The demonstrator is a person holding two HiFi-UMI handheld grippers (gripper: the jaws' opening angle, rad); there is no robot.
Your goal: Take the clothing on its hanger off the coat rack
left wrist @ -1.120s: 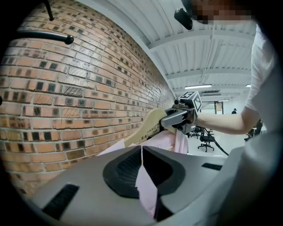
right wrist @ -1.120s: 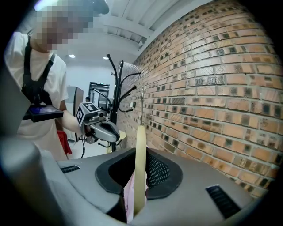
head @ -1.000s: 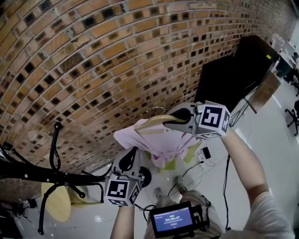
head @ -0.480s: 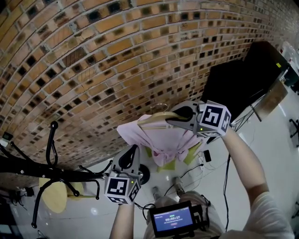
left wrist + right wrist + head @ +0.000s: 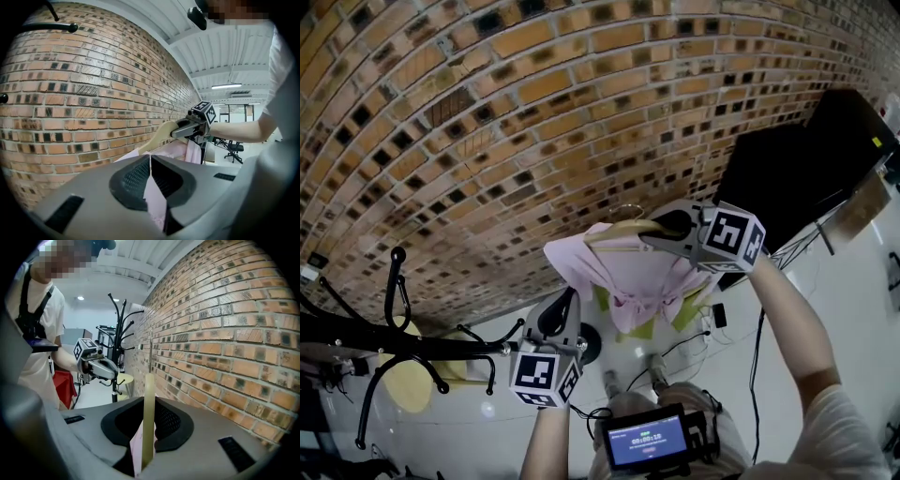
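The right gripper (image 5: 149, 408) is clamping its jaws all the way onto one arm of the pale wooden clothes hanger (image 5: 621, 232), which is running edge-on between the pads with a sliver of pink cloth beside it. The left gripper (image 5: 150, 161) is lower and nearer the person, and its jaws are closing together on a fold of the light pink garment (image 5: 639, 281), near the garment's lower left edge. The garment is draping over the hanger's two arms and hanging below them, with a yellow-green part showing under its hem. The hanger's thin metal hook (image 5: 623, 208) is sticking up free in the air, touching nothing. The hanger with its garment is hanging between the two grippers in front of the red-brown brick wall (image 5: 534, 112), well apart from the black metal coat rack (image 5: 403, 345), which is standing off to the left with its curved pegs bare. A round pale yellow stool (image 5: 405, 392) is sitting by the coat rack's foot. A large black panel (image 5: 787, 169) is leaning at the right.
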